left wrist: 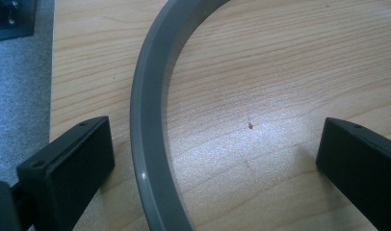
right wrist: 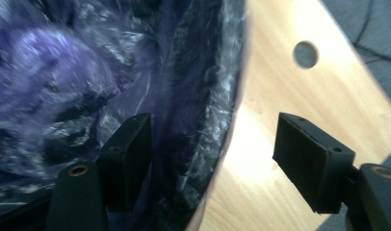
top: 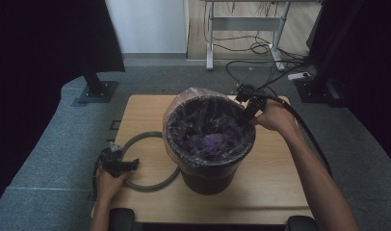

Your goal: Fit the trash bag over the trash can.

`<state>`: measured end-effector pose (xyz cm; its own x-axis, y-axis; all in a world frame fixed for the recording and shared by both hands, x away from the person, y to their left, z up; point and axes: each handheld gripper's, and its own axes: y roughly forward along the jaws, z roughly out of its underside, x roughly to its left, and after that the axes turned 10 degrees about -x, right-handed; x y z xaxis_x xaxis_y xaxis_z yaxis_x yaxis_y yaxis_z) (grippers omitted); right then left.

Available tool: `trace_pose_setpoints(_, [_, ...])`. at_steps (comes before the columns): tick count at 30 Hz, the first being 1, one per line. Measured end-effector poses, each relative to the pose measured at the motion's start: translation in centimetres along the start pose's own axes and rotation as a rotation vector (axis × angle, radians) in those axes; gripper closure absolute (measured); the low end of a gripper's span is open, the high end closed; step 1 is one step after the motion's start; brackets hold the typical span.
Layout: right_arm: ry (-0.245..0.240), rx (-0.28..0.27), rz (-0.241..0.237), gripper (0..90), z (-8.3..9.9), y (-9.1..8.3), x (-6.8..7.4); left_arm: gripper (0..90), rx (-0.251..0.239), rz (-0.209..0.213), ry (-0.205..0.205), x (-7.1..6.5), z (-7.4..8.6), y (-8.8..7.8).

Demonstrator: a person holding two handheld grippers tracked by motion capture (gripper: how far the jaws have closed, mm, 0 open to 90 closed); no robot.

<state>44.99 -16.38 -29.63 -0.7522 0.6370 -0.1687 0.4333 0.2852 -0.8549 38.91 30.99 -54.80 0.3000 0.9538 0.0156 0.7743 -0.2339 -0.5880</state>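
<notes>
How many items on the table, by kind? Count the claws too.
Bin with plastic liner: 1
Grey ring: 1
Claws: 2, left claw open astride the ring, right claw open astride the bin's rim
Total: 4

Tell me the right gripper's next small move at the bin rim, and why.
Probably close the right gripper on the bin's rim: its open jaws straddle it, one inside against the plastic liner, one outside over the table, pressing nothing yet.
</notes>
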Motion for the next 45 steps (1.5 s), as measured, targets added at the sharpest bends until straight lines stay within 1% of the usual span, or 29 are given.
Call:
trace_pose_setpoints(1, [0.016, 0.003, -0.029, 32.3, 0.1, 0.4, -0.2, 0.0, 0.000, 0.000, 0.000, 0.0, 0.0, 0.0])
trace_pose_setpoints(2, [0.040, -0.022, -0.046, 31.8, 0.2, 0.3, -0.4, 0.0, 0.000, 0.000, 0.000, 0.0, 0.0, 0.0])
trace_pose_setpoints(3, [0.029, -0.029, -0.050, 31.0, 0.2, 0.2, -0.5, 0.0, 0.000, 0.000, 0.000, 0.0, 0.0, 0.0])
trace_pose_setpoints(5, [0.029, -0.032, -0.044, 26.9, 0.1, -0.1, -0.7, 0.0, 0.000, 0.000, -0.001, 0.0, 0.0, 0.0])
trace_pose_setpoints(9, [0.007, -0.095, -0.023, 26.6, -1.1, -1.7, -0.9, 0.0, 0.000, 0.000, 0.000, 0.0, 0.0, 0.0])
trace_pose_setpoints(11, [-0.007, -0.116, -0.008, 26.6, -2.0, -2.3, -0.8, 0.0, 0.000, 0.000, 0.000, 0.0, 0.0, 0.0])
trace_pose_setpoints(12, [-0.020, -0.127, -0.009, 26.8, -2.6, -2.5, -0.6, 0.0, 0.000, 0.000, -0.001, 0.0, 0.0, 0.0])
trace_pose_setpoints(14, [-0.033, -0.151, -0.019, 27.5, -3.7, -2.6, -0.3, 0.0, 0.000, 0.000, 0.000, 0.0, 0.0, 0.0])
trace_pose_setpoints(15, [-0.048, -0.165, -0.029, 28.2, -4.3, -2.5, -0.1, 0.0, 0.000, 0.000, -0.001, 0.0, 0.0, 0.0])
trace_pose_setpoints(18, [-0.087, -0.189, -0.053, 29.0, -6.2, -2.1, 0.7, 0.0, 0.000, 0.000, 0.000, 0.0, 0.0, 0.0])
trace_pose_setpoints(23, [-0.145, -0.220, -0.099, 29.0, -9.6, -0.6, 2.6, 0.0, 0.000, 0.000, -0.001, 0.0, 0.0, 0.0])
trace_pose_setpoints(25, [-0.150, -0.220, -0.124, 28.2, -10.7, 0.1, 3.4, 0.0, 0.000, 0.000, -0.001, 0.0, 0.0, 0.0])
trace_pose_setpoints(27, [-0.176, -0.216, -0.140, 26.2, -11.6, 0.9, 4.3, 0.0, 0.000, 0.001, 0.000, 0.0, 0.0, 0.0])
trace_pose_setpoints(29, [-0.193, -0.217, -0.167, 24.8, -12.3, 1.6, 5.4, 0.0, 0.000, 0.001, 0.000, 0.0, 0.0, 0.0])
trace_pose_setpoints(30, [-0.208, -0.215, -0.174, 24.5, -12.6, 1.9, 5.8, 0.0, 0.000, 0.001, 0.000, 0.0, 0.0, 0.0])
trace_pose_setpoints(32, [-0.230, -0.205, -0.170, 24.2, -13.1, 2.6, 6.3, 0.0, 0.000, 0.001, 0.000, 0.0, 0.0, 0.0])
trace_pose_setpoints(34, [-0.244, -0.185, -0.169, 24.5, -13.5, 3.3, 6.3, 0.0, 0.000, 0.001, 0.000, 0.0, 0.0, 0.0])
trace_pose_setpoints(35, [-0.242, -0.175, -0.169, 24.3, -13.5, 3.7, 6.0, 0.0, 0.000, 0.001, 0.000, 0.0, 0.0, 0.0])
trace_pose_setpoints(36, [-0.229, -0.172, -0.181, 24.1, -13.6, 4.0, 5.7, 0.0, 0.000, 0.001, 0.000, 0.0, 0.0, 0.0])
trace_pose_setpoints(38, [-0.213, -0.188, -0.238, 28.9, -13.5, 4.2, 5.1, 0.0, 0.000, 0.002, 0.001, 0.0, 0.0, 0.0])
trace_pose_setpoints(39, [-0.213, -0.196, -0.262, 30.1, -13.4, 4.3, 4.9, 0.0, 0.000, 0.003, 0.002, 0.0, 0.0, 0.0])
trace_pose_setpoints(40, [-0.214, -0.204, -0.276, 30.1, -13.3, 4.4, 4.8, 0.0, 0.000, 0.003, 0.002, 0.0, 0.0, 0.0])
trace_pose_setpoints(41, [-0.216, -0.199, -0.288, 31.8, -13.1, 4.5, 4.8, 0.0, 0.000, 0.003, 0.002, 0.0, 0.0, 0.0])
trace_pose_setpoints(42, [-0.243, -0.180, -0.280, 30.0, -13.0, 4.8, 4.9, 0.0, 0.000, 0.003, 0.002, 0.0, 0.0, 0.0])
trace_pose_setpoints(43, [-0.276, -0.162, -0.261, 27.9, -12.9, 5.1, 5.1, 0.0, 0.000, 0.003, 0.002, 0.0, 0.0, 0.0])
trace_pose_setpoints(44, [-0.286, -0.148, -0.252, 27.3, -12.8, 5.5, 5.2, 0.0, 0.000, 0.003, 0.002, 0.0, 0.0, 0.0])
trace_pose_setpoints(45, [-0.287, -0.139, -0.241, 28.1, -12.7, 5.8, 5.3, 0.0, 0.000, 0.003, 0.002, 0.0, 0.0, 0.0])
